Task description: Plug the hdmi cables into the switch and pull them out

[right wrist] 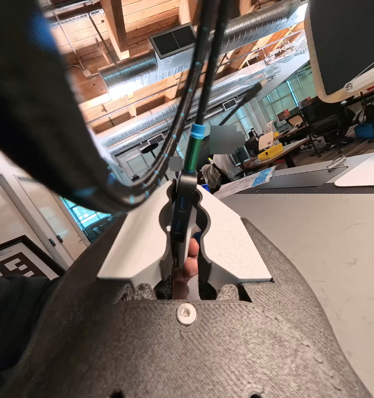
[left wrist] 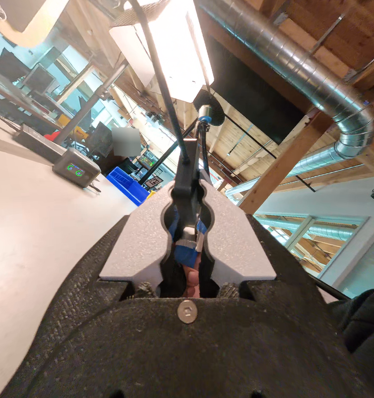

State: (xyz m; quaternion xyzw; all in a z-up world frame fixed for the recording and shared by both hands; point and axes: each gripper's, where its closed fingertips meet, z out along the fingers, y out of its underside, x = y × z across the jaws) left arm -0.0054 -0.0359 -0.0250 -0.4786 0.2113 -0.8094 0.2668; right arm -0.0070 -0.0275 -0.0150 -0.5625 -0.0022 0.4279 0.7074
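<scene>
HDMI cables with braided black jackets (right wrist: 177, 133) run up toward the top of the frame, one dark flat plug (right wrist: 183, 215) clamped lengthwise in the right gripper (right wrist: 185, 191), while the left gripper (left wrist: 187, 185) pinches a similar black plug (left wrist: 185, 178); no switch in sight.

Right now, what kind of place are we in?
Probably a workshop-style office: exposed silver spiral ducts under wooden ceiling beams, long work desks with a yellow plastic bin.

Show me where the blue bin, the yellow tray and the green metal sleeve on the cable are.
blue bin (left wrist: 126, 183): left wrist view, on its side wall.
yellow tray (right wrist: 271, 151): right wrist view, on its near wall.
green metal sleeve (right wrist: 193, 154): right wrist view, on its mid-barrel.
</scene>
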